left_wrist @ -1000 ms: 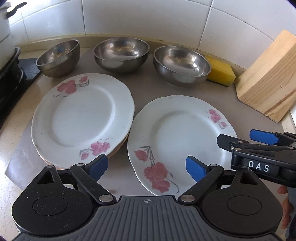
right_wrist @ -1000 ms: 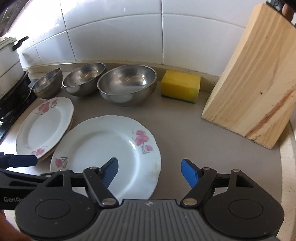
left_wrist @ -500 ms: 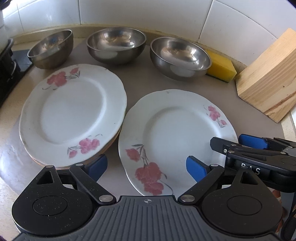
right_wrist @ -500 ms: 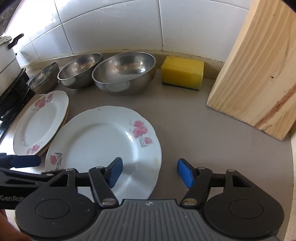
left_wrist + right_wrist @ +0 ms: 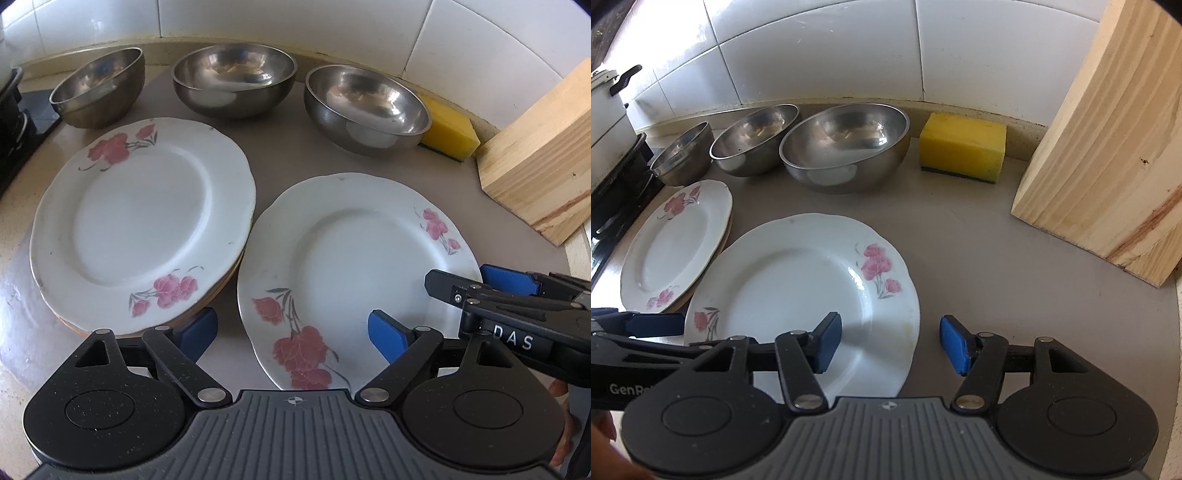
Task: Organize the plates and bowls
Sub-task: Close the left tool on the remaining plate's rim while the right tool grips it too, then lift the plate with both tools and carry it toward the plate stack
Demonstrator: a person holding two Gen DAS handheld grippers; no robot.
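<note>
A single white plate with pink flowers [image 5: 354, 266] [image 5: 798, 280] lies flat on the grey counter, right of a stack of matching plates [image 5: 140, 221] [image 5: 676, 243]. Three steel bowls [image 5: 236, 85] [image 5: 846, 147] stand in a row behind them. My left gripper [image 5: 293, 332] hovers over the single plate's near-left rim. Its jaws are closing, with the rim between them and no pad touching it. My right gripper [image 5: 891, 341] straddles the plate's near-right rim. Its jaws are closing too, one pad above the plate and one beyond the rim, neither pressing.
A yellow sponge [image 5: 962, 147] sits by the tiled wall to the right of the bowls. A tall wooden block [image 5: 1108, 147] stands at the right. A stove with a pot [image 5: 605, 110] borders the counter on the left.
The right gripper's jaws have narrowed around the single plate's rim. The left jaws have closed slightly. Both views have shifted only a little, and the plates and bowls have stayed put.
</note>
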